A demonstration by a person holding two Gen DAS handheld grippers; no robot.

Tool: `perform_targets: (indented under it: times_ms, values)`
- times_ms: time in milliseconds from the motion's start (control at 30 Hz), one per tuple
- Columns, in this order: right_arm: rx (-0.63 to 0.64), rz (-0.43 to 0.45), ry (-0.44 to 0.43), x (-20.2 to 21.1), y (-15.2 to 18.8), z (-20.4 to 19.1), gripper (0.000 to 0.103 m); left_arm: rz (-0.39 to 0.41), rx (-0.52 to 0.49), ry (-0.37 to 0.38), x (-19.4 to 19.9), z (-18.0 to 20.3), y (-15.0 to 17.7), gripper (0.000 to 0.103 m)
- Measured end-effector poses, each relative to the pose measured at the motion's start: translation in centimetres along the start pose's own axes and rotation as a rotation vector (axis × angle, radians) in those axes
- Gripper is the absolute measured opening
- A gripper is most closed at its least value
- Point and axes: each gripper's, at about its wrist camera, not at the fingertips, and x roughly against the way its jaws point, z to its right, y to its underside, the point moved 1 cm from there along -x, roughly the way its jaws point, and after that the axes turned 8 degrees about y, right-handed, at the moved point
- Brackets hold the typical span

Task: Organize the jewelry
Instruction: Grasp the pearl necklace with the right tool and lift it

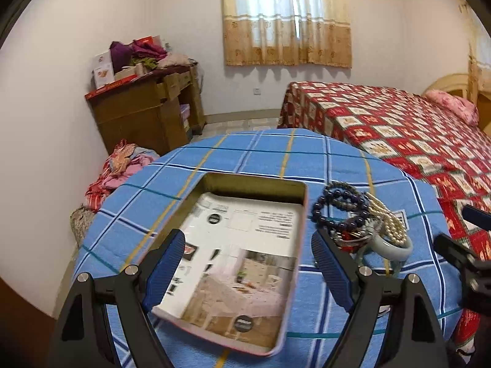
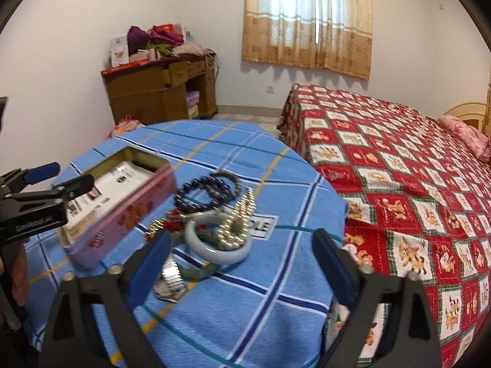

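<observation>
An open pink tin box (image 1: 233, 263) (image 2: 122, 211) with a printed paper inside lies on the blue plaid table. Right of it sits a jewelry pile: dark bead bracelets (image 1: 340, 205) (image 2: 205, 193), a pearl necklace (image 1: 389, 224) (image 2: 239, 220), a pale jade bangle (image 1: 389, 247) (image 2: 218, 250), a green bangle (image 2: 199, 271) and a metal watch (image 2: 168, 282). My left gripper (image 1: 248, 263) is open, jaws on either side of the tin; it also shows in the right wrist view (image 2: 58, 176). My right gripper (image 2: 242, 263) is open and empty just short of the pile.
The round table's cloth (image 1: 260, 153) (image 2: 245, 306) drops off at its edges. A bed with a red patterned cover (image 1: 399, 128) (image 2: 414, 159) stands to the right. A wooden desk piled with clothes and boxes (image 1: 147, 101) (image 2: 159, 89) stands at the back wall.
</observation>
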Motion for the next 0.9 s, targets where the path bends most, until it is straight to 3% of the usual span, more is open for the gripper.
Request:
perform_targets:
  times_ms: [267,500,700,733,767,900]
  values:
    - [0.005,-0.079,-0.026,-3.7,0.4,0.0,0.063,-0.012,-0.063,0.065,-1.8,3.1,-0.3,0.084]
    - [-0.022,-0.098,-0.058,-5.1,-0.8,-0.1,0.058,-0.047,-0.113,0.135,-3.6,5.6,-0.4,0.063]
    - [-0.043,-0.162,-0.108,-7.5,-0.9,0.0,0.048,-0.079,-0.113,0.166,-4.5,6.2,0.0,0.053]
    - [-0.049,-0.174,-0.131,-7.8,-0.7,-0.1,0.038,-0.081,-0.111,0.171,-4.6,6.2,0.1,0.053]
    - [-0.053,-0.182,-0.153,-7.9,-0.5,-0.1,0.019,-0.084,-0.110,0.175,-4.7,6.2,0.1,0.053]
    - [-0.063,-0.140,-0.164,-6.9,-0.5,0.0,0.010,-0.088,-0.123,0.201,-4.8,6.7,0.1,0.050]
